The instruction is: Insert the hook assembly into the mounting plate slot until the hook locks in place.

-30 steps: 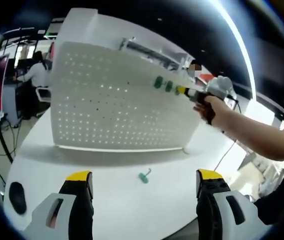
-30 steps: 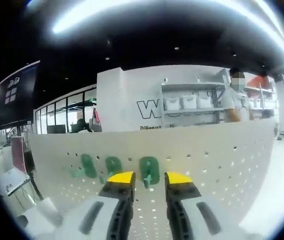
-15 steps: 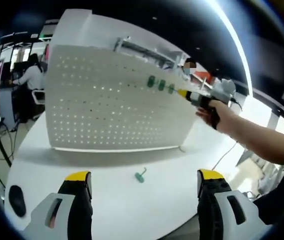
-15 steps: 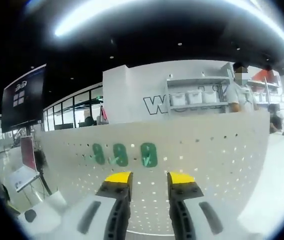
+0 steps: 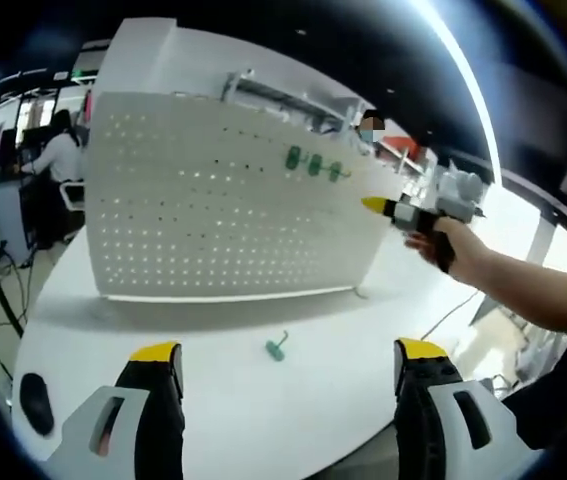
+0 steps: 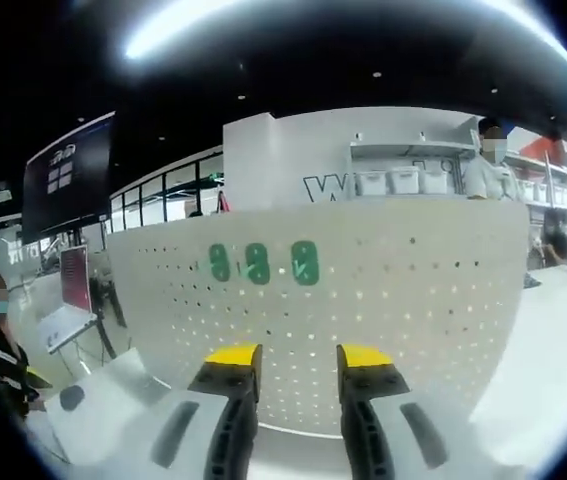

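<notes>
A white perforated mounting plate (image 5: 213,190) stands upright on the round white table (image 5: 213,410). Three green hooks (image 5: 313,163) sit in a row near its upper right. In the right gripper view the same hooks (image 6: 256,263) hang on the plate (image 6: 413,290), well beyond my jaws. One loose green hook (image 5: 278,345) lies on the table in front of the plate. My left gripper (image 5: 289,352) hovers low over the table, open wide, nothing in it. My right gripper (image 6: 299,356) is open and empty. A hand holds that right gripper (image 5: 393,208) off the plate's right edge.
A black puck-like object (image 5: 35,392) lies at the table's left edge. A cable (image 5: 453,305) trails off the right side. One person sits at a desk (image 5: 58,150) behind the plate, another (image 6: 3,345) at far left. Shelves with bins (image 6: 403,180) line the back wall.
My right gripper has drawn back from the plate, leaving the third green hook on it. The hooks now look smaller and farther off. The left view has shifted slightly.
</notes>
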Motion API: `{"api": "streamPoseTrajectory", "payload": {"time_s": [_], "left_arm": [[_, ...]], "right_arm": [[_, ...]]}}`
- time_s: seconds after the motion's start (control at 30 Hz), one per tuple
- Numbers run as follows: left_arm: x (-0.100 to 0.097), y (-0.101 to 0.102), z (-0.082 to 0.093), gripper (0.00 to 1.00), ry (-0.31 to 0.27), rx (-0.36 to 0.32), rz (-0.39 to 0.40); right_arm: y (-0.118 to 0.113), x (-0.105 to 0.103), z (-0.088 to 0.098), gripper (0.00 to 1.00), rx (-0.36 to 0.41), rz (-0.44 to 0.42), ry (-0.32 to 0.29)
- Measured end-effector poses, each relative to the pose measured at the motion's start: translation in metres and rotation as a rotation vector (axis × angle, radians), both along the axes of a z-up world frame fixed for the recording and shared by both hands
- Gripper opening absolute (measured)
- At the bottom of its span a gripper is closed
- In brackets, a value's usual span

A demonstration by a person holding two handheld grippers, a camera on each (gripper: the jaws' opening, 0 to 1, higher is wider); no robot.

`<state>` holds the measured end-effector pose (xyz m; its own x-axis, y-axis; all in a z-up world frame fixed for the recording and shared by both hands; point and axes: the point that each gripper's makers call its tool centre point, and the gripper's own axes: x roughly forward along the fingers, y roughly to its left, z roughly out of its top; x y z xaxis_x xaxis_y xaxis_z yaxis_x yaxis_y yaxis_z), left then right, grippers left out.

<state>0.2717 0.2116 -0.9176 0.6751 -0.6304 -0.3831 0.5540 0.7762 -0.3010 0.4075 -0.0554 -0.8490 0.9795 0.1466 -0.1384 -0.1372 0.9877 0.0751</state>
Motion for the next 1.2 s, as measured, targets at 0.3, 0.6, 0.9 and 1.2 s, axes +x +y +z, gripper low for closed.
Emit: {"api": "streamPoseTrajectory", "payload": {"time_s": [0.3, 0.6, 0.9, 1.2], "left_arm": [[-0.007, -0.005, -0.003, 0.9, -0.007, 0.031, -0.033], [-0.014, -0.008, -0.009, 0.91, 0.011, 0.03, -0.049], [-0.028, -0.013, -0.032, 0.91, 0.104, 0.043, -0.084], [-0.036, -0.015, -0.045, 0.9, 0.161, 0.061, -0.108]], "right_arm": [[0.023, -0.027, -0.028, 0.28, -0.003, 0.092, 0.076], [0.038, -0.055, -0.062, 0.28, -0.014, 0.146, 0.155], [0.053, -0.078, -0.098, 0.28, -0.004, 0.189, 0.251], [0.068, -0.097, -0.12, 0.27, 0.008, 0.229, 0.307]]}}
